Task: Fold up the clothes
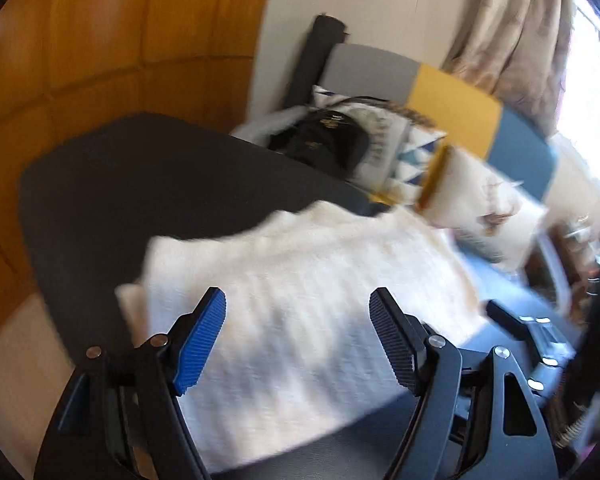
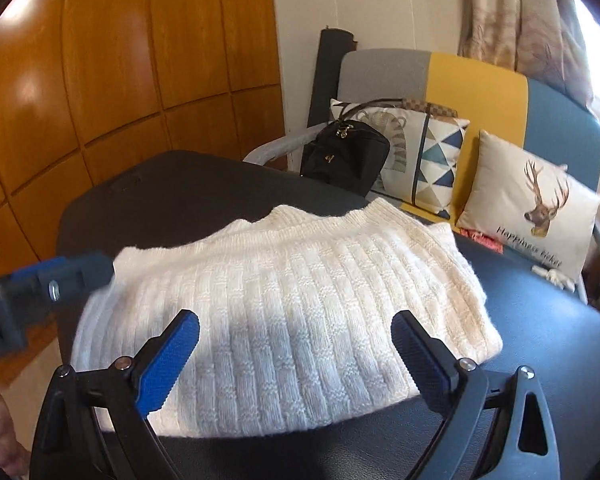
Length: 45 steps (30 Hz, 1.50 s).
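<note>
Sweater lying folded on dark table, ribbed side up, collar edge toward far side, near sofa. Looks like a compact rectangle already; fold probably nearly done or done.

Left gripper spread wide, nothing between pads, hovering above near part of sweater, not touching as far as visible. Right gripper likewise wide open and empty, over near edge. Left view motion-blurred, so exact clearance unclear.

Risks:
- Left corner of sweater appears to sit at or past table edge; any nudge or snag there could drag it off. Overhang hard to confirm.
- Loose knit, fuzzy: a ridged pad catching a loop on a low pass could pull top layer and undo fold.
- Pinching only top layer on a regrasp would peel it open rather than move the stack.
- Both grippers close together over same patch; collision possible if both dive at once.
- Bag and pillows well clear, no real hazard.
</note>
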Tool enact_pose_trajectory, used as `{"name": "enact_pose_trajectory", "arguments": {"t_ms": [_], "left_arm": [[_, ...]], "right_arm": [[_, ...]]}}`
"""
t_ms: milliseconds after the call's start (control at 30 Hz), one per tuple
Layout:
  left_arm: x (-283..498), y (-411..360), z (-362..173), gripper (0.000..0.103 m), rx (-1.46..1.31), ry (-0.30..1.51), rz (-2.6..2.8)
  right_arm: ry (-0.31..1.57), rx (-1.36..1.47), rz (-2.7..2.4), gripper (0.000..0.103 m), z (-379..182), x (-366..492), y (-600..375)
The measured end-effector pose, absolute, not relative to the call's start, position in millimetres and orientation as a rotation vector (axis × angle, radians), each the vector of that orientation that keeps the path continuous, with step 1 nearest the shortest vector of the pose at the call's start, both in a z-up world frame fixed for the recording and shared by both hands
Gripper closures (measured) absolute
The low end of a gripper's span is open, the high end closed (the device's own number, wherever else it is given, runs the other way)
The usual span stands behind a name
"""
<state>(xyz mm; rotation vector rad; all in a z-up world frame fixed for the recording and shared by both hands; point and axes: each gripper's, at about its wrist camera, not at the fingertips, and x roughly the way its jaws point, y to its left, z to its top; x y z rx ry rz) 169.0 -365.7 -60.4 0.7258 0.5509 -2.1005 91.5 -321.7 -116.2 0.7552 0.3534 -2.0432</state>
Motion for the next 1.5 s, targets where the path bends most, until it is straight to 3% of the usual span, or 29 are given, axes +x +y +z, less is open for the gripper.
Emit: {"name": "enact_pose_trajectory", "arguments": {"t_ms": [233,700,1500], "left_arm": [[168,-366,-58,0.021,0.736,0.496,-2.06],[170,-375,-71,0.015,0.806,0.553,-2.021],[171,-367,-64,0.015,0.78,0.507,-2.089]], "right_arm": [[0.403,0.741,-2.046,0.004,-119,96,-324],[0.488,0.77,-2.038,0.004,-133,93,-329],[0.532,0.817,-2.027,0.004,-141,85,-332]]}}
